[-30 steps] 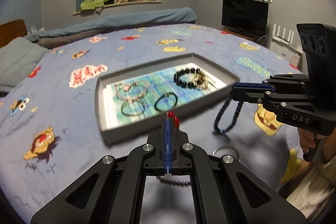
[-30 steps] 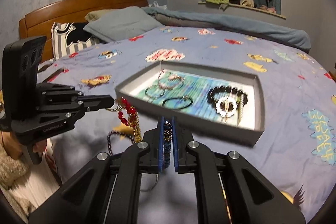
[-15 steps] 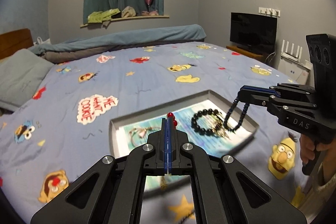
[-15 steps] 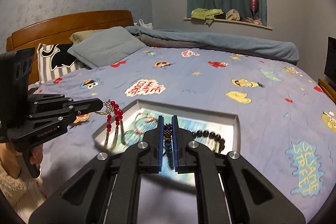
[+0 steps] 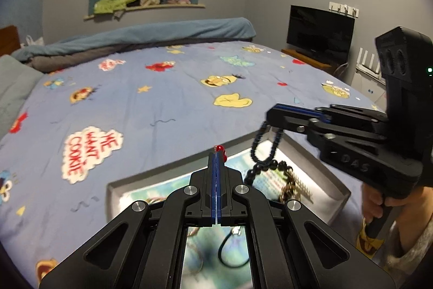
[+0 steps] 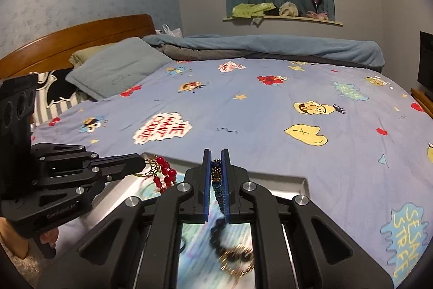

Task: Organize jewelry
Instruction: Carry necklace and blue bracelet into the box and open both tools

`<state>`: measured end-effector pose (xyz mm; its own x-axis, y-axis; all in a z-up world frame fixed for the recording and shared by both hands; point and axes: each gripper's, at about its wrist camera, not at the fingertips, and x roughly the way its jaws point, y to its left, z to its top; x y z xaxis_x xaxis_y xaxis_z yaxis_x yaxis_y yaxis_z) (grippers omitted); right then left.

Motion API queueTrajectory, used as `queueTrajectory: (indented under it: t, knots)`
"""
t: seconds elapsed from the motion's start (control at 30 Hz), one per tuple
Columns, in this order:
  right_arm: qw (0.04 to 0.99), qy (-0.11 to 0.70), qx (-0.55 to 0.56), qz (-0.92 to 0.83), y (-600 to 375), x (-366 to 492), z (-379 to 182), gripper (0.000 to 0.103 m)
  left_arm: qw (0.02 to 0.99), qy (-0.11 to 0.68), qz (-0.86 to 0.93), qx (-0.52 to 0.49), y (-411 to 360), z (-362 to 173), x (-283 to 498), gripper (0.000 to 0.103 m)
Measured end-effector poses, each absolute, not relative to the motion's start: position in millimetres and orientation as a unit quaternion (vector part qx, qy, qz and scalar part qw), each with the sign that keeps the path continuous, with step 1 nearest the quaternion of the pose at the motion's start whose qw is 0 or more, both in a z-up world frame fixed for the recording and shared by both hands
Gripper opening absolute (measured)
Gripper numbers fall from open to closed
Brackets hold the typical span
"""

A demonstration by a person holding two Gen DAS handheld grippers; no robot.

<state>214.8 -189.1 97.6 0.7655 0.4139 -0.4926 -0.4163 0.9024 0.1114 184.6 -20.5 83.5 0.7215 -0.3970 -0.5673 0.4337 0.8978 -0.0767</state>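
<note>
Red bead strand pinched in the left gripper and dark bead strand pinched in the right gripper both dangle toward six o'clock over the grey tray on the bed

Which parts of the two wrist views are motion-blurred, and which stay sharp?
Left wrist view: the tray and its contents are smeared, the bedspread print is soft; the left hand-held gripper is crisp. Right wrist view: the tray floor and the black bead bracelet under the fingers streak badly; the right hand-held gripper, the dark bead strand it pinches and the far wall stay sharp. Both show fisheye curvature and dark corners.
</note>
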Motion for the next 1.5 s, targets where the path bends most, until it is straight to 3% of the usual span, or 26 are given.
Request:
queueTrajectory:
  t: [0.4,0.9,0.97,1.0,1.03,1.5]
  knots:
    - [0.913,0.360,0.012,0.192,-193,270,51,0.007,0.903,0.372,-0.216,0.011,-22,33,236,0.001]
    - [0.921,0.369,-0.011,0.124,-207,277,45,0.009,0.905,0.388,-0.171,0.029,-13,24,241,0.001]
    - [0.922,0.367,-0.002,0.125,-211,277,46,0.019,0.906,0.388,-0.168,0.027,-12,24,242,0.008]
    - [0.923,0.365,0.000,0.124,-211,277,47,0.030,0.907,0.386,-0.164,0.028,-12,24,241,0.021]
    - [0.923,0.364,0.001,0.124,-211,276,48,0.035,0.909,0.383,-0.163,0.029,-12,25,241,0.029]
    - [0.933,0.337,0.014,0.126,-217,257,65,0.036,0.930,0.347,-0.116,0.030,8,46,222,0.035]
